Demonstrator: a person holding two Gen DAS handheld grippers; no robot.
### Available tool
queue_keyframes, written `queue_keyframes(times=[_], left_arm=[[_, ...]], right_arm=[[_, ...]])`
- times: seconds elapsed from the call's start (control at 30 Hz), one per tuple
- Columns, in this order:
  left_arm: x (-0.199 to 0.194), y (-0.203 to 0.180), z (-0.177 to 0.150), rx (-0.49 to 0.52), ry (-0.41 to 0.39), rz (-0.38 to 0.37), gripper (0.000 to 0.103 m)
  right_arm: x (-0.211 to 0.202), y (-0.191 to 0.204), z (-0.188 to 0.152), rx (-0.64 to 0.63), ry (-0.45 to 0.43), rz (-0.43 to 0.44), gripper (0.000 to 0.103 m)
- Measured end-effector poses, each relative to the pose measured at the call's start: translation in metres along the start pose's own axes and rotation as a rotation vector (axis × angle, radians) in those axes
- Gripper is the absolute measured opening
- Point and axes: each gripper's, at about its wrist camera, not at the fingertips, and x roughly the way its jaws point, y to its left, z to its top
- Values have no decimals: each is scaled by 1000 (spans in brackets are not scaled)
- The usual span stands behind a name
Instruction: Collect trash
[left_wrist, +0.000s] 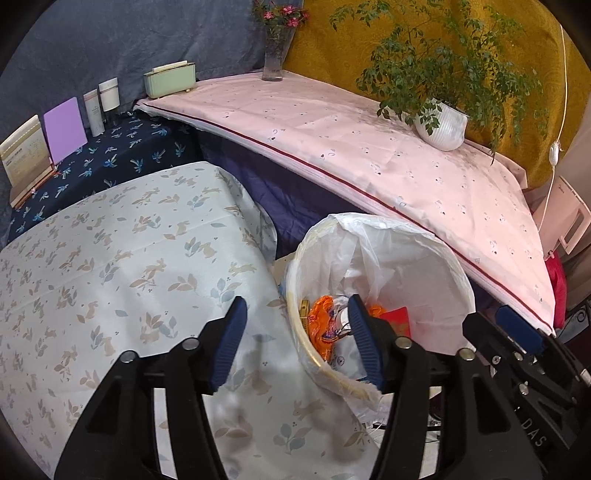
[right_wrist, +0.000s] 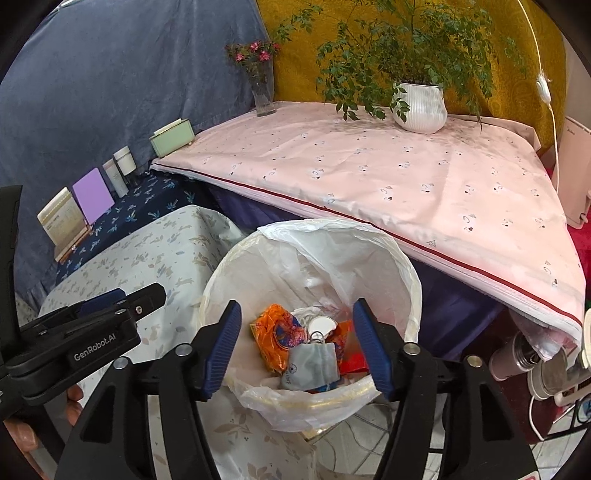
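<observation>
A round bin (right_wrist: 369, 236) lined with a white plastic bag stands on the floor between two cloth-covered tables. Inside lie an orange wrapper (right_wrist: 277, 332), a grey face mask (right_wrist: 314, 363), a white round lid (right_wrist: 320, 325) and a red packet (right_wrist: 354, 363). My right gripper (right_wrist: 295, 317) hovers over the bin's near rim, open, with nothing between its blue pads. My left gripper (left_wrist: 295, 314) is open and empty over the bin's left rim (left_wrist: 406, 236), where the orange wrapper (left_wrist: 321, 325) and red packet (left_wrist: 397, 319) also show. Each gripper appears in the other's view: right gripper (left_wrist: 517, 332), left gripper (right_wrist: 110, 306).
A rabbit-print cloth (left_wrist: 110, 277) covers the near left table. The pink-clothed table (right_wrist: 369, 166) behind the bin bears a potted plant (right_wrist: 419, 107), a flower vase (right_wrist: 264, 96) and a green box (right_wrist: 171, 142). A purple card (left_wrist: 64, 129), bottles and a calendar stand far left.
</observation>
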Motion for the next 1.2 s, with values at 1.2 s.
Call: queue_keyframes(times=[1.2], left_arm=[[-4, 25, -66, 5, 41, 141, 91]], right_arm=[[-1, 14, -44, -122, 70, -79, 96]])
